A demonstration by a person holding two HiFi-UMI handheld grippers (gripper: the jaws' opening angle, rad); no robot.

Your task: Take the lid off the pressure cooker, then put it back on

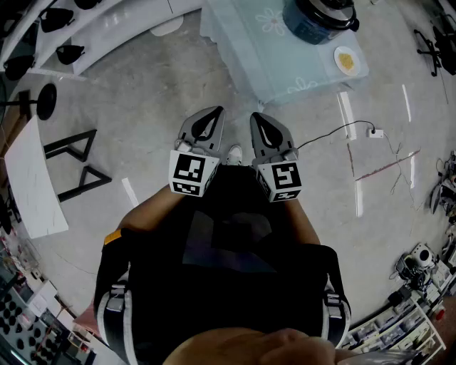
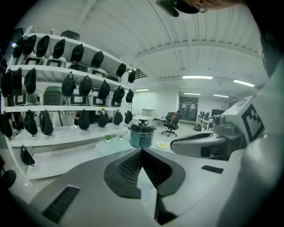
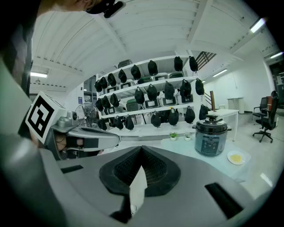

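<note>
The pressure cooker (image 1: 318, 16) is dark blue-grey with a black lid on top. It stands far ahead of me on a table with a pale cloth (image 1: 256, 57). It also shows small in the left gripper view as the cooker (image 2: 142, 134), and in the right gripper view as the cooker (image 3: 211, 135). I hold both grippers close to my body, side by side, well short of the table. The left gripper (image 1: 217, 110) is shut with nothing in it, and its jaws meet at the tip (image 2: 142, 150). My right gripper (image 1: 255, 115) is shut and empty too, seen along its own jaws (image 3: 141, 147).
A small plate of yellow food (image 1: 345, 60) lies beside the cooker. Two little plant pots (image 3: 178, 136) stand on the table's far side. Shelves of black bags (image 2: 66, 84) line the wall. A cable (image 1: 342, 132) runs across the floor. A white board (image 1: 32, 182) leans at left.
</note>
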